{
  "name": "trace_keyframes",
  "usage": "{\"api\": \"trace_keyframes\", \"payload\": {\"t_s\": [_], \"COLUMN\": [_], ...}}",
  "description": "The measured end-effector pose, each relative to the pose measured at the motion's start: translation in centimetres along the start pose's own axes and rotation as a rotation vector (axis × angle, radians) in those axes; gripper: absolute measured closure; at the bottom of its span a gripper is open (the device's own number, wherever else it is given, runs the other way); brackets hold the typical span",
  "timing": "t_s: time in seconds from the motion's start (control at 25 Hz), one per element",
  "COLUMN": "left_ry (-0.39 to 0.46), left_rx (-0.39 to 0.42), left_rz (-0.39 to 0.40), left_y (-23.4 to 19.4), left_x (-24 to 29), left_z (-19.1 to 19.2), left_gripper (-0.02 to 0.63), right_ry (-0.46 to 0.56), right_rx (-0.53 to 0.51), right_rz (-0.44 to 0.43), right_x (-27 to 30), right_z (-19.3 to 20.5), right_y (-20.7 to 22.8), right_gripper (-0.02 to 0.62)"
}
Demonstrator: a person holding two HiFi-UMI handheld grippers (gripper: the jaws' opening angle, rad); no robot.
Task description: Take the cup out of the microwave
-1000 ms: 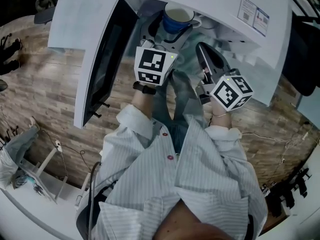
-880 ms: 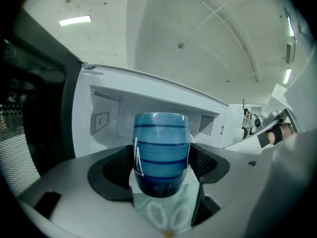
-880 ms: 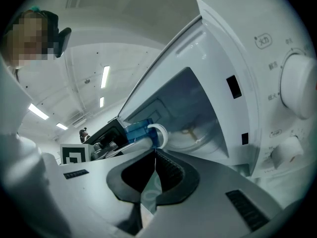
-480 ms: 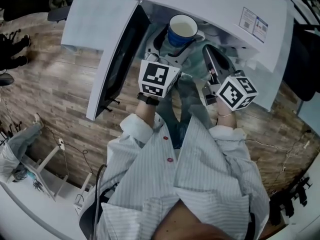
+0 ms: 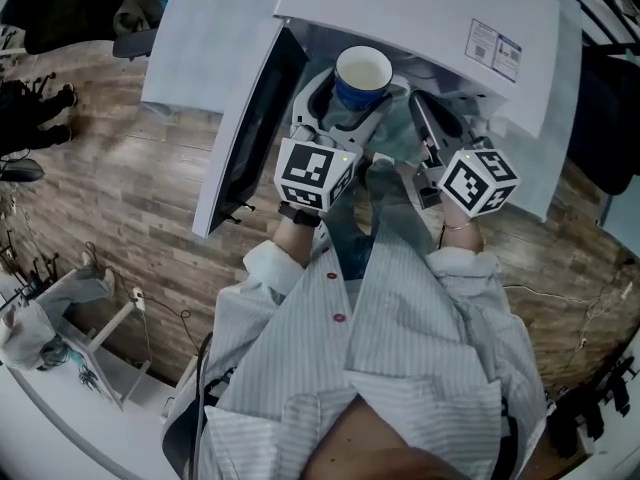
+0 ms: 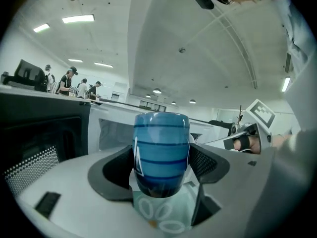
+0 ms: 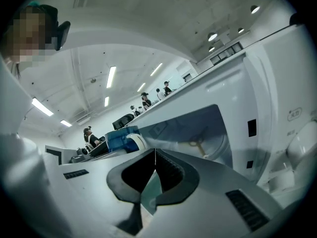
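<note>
A blue striped cup (image 5: 362, 73) with a white inside sits upright between the fingers of my left gripper (image 5: 345, 108), just outside the mouth of the white microwave (image 5: 430, 13). In the left gripper view the cup (image 6: 161, 150) fills the gap of that gripper (image 6: 161, 165), whose dark pads press its sides. My right gripper (image 5: 428, 133) hovers to the right of the cup, shut with nothing in it. In the right gripper view its jaws (image 7: 155, 168) meet in a thin line, with the cup (image 7: 121, 138) to the left and the microwave cavity (image 7: 198, 130) beyond.
The microwave door (image 5: 250, 128) hangs open on the left, close to my left gripper. Wooden flooring (image 5: 120, 198) lies below. A white rack (image 5: 70, 333) stands at the lower left. People stand far off in the room (image 6: 69, 81).
My left gripper has drawn back toward me with the cup, which now shows fully in front of the microwave's top edge. The right gripper has barely moved.
</note>
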State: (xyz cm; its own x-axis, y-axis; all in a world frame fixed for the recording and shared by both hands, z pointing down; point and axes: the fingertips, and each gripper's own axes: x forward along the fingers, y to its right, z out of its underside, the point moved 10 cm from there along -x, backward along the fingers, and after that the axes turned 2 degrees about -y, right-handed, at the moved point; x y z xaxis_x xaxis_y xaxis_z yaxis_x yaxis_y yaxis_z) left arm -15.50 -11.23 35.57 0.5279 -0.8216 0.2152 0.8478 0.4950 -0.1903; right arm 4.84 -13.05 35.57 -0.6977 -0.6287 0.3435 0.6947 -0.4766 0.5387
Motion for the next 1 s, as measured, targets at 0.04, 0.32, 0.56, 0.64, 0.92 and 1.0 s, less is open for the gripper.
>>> {"api": "trace_keyframes", "payload": {"t_s": [0.04, 0.32, 0.56, 0.64, 0.92, 1.0], "left_ry": [0.001, 0.029, 0.056, 0.063, 0.114, 0.123], "left_rx": [-0.007, -0.030, -0.037, -0.030, -0.012, -0.013], "left_rz": [0.004, 0.045, 0.074, 0.080, 0.089, 0.091], "left_y": [0.3, 1.8, 2.5, 2.6, 3.3, 3.6], "left_x": [-0.2, -0.3, -0.1, -0.1, -0.4, -0.4], "left_z": [-0.2, -2.2, -3.8, -4.5, -7.0, -7.4], "left_gripper": [0.244, 0.244, 0.244, 0.244, 0.244, 0.244], "right_ry": [0.003, 0.037, 0.062, 0.070, 0.114, 0.124], "right_rx": [0.002, -0.009, -0.016, -0.022, -0.048, -0.042], "right_rz": [0.001, -0.011, -0.011, -0.013, -0.023, -0.031], "right_x": [-0.3, -1.7, -3.1, -3.6, -5.2, -5.5], "right_z": [-0.2, -2.2, -3.6, -4.1, -6.4, -6.7], "right_y": [0.0, -0.1, 0.1, 0.2, 0.1, 0.2], "right_gripper": [0.561, 0.561, 0.561, 0.561, 0.561, 0.561]}}
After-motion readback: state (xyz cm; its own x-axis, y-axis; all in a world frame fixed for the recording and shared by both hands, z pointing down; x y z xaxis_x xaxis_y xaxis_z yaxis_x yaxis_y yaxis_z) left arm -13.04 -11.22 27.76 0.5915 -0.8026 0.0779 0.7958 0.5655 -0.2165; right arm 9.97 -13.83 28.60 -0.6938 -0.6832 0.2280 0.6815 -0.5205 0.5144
